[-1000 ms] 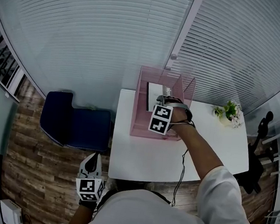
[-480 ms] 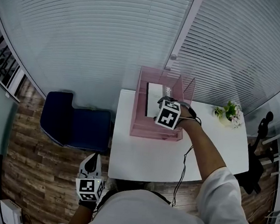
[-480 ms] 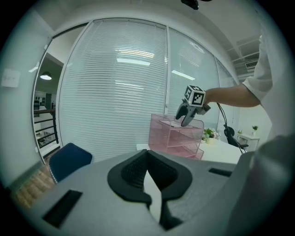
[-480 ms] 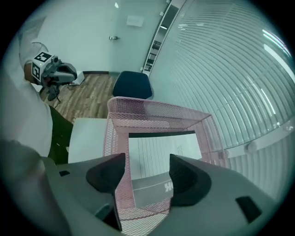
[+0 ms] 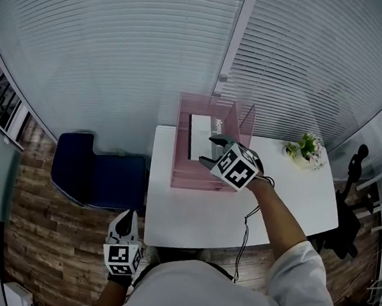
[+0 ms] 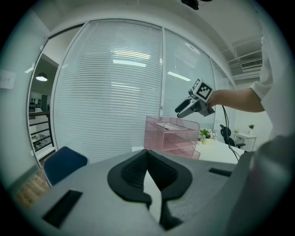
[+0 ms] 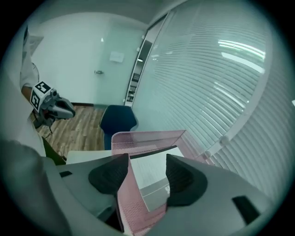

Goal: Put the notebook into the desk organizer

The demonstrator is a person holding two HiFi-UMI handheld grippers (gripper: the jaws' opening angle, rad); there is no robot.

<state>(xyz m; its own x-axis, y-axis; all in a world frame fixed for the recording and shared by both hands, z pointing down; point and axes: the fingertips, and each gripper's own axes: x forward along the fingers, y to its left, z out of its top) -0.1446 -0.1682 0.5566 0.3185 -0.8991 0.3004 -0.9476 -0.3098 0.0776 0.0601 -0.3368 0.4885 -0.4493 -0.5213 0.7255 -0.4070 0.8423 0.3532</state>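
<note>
Placement judged done: notebook point(image 5: 203, 127) lies in desk organizer's point(image 5: 177, 156) top tray; right claw point(image 5: 208, 150), wide, empty, closing, should withdraw; left claw point(image 5: 125, 222) pinched together.

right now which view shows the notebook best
The right gripper view: the notebook lies close and central, flat in the pink desk organizer's top tray. The head view shows it small from above; the left gripper view, only a distant thin edge.

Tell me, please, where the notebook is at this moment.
In the head view, the notebook lies flat in the top tray of the pink desk organizer, at the back left of the white table.
</note>
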